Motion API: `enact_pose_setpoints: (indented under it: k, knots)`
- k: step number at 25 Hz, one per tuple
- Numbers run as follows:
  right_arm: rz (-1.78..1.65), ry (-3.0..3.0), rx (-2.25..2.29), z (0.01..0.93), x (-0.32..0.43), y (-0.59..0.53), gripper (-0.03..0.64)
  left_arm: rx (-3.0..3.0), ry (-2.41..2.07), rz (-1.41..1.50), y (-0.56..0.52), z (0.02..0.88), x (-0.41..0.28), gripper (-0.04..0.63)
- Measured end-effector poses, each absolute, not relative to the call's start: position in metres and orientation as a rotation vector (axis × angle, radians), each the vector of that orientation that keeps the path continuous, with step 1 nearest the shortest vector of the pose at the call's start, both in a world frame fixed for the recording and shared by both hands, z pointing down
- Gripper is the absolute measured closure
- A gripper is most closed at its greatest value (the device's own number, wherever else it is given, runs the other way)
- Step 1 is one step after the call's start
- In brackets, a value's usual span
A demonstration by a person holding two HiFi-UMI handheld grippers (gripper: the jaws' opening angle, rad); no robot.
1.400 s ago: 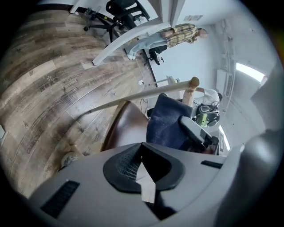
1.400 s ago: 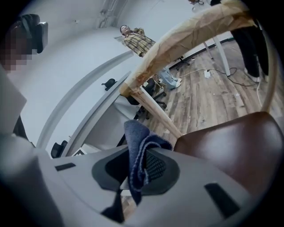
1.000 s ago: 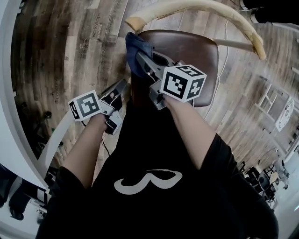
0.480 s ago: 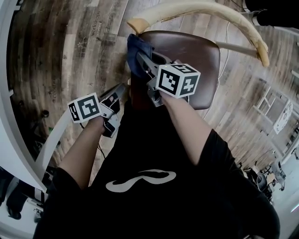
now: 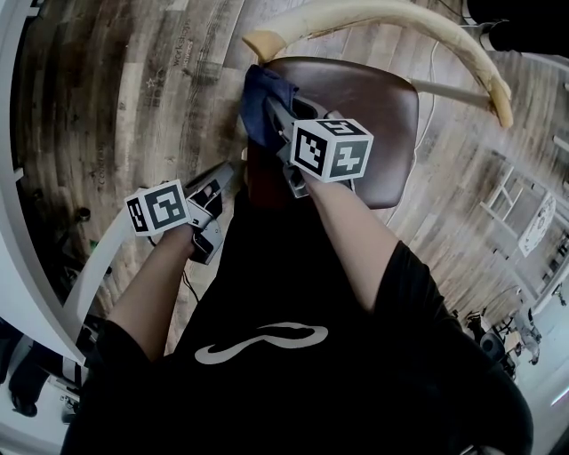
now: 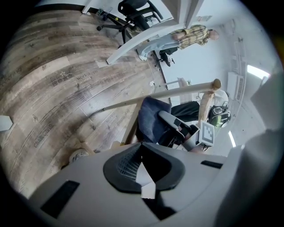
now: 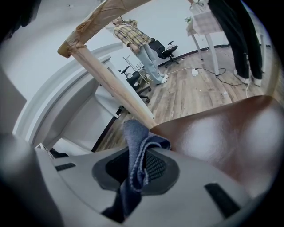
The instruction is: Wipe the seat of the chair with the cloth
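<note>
The chair's brown glossy seat [image 5: 364,93] lies below me, framed by a curved pale wooden backrest [image 5: 382,13]. My right gripper [image 5: 271,114] is shut on a dark blue cloth [image 5: 256,99], held at the seat's left edge near the backrest post. In the right gripper view the cloth [image 7: 137,153] bunches between the jaws of the right gripper [image 7: 138,167], with the seat [image 7: 222,133] to the right. My left gripper [image 5: 227,178] hangs left of the chair over the floor, shut and holding nothing. The left gripper view shows its closed jaws [image 6: 142,166] and the cloth [image 6: 151,122] beyond.
A curved white desk [image 5: 36,267] runs along the left. Wood plank floor [image 5: 133,98] surrounds the chair. A person in a plaid shirt [image 7: 133,37] stands far off beside office chairs [image 7: 166,51]. White table legs [image 7: 208,40] and floor cables [image 7: 226,80] lie beyond the seat.
The right gripper with the cloth has shifted slightly left along the seat's left edge. The left gripper has drifted a little down and to the left.
</note>
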State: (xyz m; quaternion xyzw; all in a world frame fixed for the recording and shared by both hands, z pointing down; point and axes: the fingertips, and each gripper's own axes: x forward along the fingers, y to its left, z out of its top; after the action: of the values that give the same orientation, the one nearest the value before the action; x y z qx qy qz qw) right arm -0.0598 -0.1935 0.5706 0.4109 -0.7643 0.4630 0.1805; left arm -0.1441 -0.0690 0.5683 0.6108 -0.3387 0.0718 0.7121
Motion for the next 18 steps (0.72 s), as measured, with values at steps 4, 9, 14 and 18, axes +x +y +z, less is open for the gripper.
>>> enact_pose_setpoints:
  k: [4,9,14,18]
  knots:
    - [1.297,-2.137,1.177,0.575,-0.052,-0.195,0.564,1.339,-0.762,0.17,-0.067,0.573,-0.147,0.583]
    - [1.253,-2.12,1.185,0.579,-0.041,-0.194,0.563,1.344,-0.766,0.183,-0.065,0.573,-0.145,0.583]
    - [1.226,-2.113,1.196,0.581,-0.03,-0.193,0.563,1.344,-0.765,0.184,-0.067,0.572,-0.14,0.583]
    - [1.212,-2.097,1.207,0.584,-0.018,-0.195,0.563,1.339,-0.766,0.184,-0.066,0.572,-0.135,0.583]
